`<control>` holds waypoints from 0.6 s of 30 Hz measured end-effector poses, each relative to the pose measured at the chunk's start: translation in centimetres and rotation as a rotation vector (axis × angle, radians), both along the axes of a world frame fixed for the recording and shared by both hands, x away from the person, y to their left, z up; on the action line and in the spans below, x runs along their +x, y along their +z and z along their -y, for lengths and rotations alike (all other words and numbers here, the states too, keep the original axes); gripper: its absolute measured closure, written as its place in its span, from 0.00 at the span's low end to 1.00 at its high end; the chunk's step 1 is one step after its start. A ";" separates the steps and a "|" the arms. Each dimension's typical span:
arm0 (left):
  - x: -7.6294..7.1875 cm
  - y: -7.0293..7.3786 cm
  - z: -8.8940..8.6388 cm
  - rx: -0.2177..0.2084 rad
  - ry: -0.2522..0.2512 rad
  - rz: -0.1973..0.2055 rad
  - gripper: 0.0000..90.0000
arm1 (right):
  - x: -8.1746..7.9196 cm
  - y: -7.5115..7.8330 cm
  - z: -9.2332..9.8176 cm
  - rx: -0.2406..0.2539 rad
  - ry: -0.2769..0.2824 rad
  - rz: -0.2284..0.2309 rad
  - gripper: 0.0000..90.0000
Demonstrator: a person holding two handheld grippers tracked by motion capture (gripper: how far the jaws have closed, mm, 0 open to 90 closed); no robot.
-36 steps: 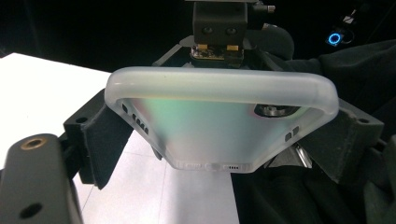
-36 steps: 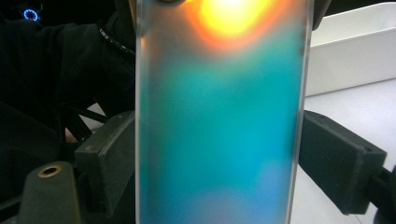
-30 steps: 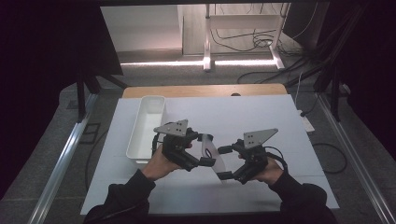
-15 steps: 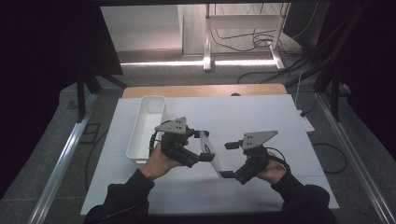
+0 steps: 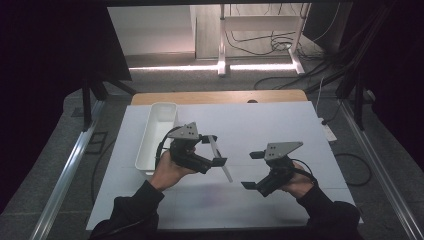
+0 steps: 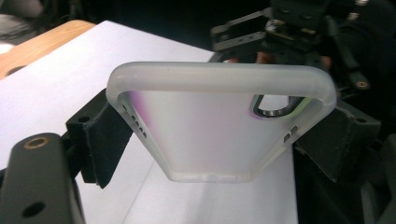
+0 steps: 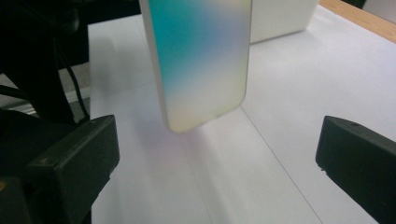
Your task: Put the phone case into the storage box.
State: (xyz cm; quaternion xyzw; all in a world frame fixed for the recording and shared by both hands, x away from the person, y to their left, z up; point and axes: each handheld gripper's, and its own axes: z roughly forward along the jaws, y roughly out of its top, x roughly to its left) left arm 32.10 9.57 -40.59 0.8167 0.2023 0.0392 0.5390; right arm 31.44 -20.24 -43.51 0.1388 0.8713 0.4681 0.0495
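Phone case (image 6: 219,126) is hanging above the white table (image 5: 280,125), pinched between the left gripper's (image 5: 215,150) jaws; the right gripper (image 5: 252,170) is standing wide apart nearby, holding nothing.

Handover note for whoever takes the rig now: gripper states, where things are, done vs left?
Left gripper: shut on the phone case, jaws pressing its two long edges, case held off the table.
Right gripper: open, holding nothing; its jaws have just been opening. It sits apart from the case, to the right.
White bin: at the table's left, beside the left hand.
Done: the case is lifted and held by the left gripper alone.
Left: probably placing the case, perhaps into the bin; it is not set down yet.
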 end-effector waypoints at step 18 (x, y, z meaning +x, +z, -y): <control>0.8 0.6 -1.3 0.076 0.144 0.000 0.19 | -0.5 -0.1 2.6 -0.088 -0.163 0.022 0.00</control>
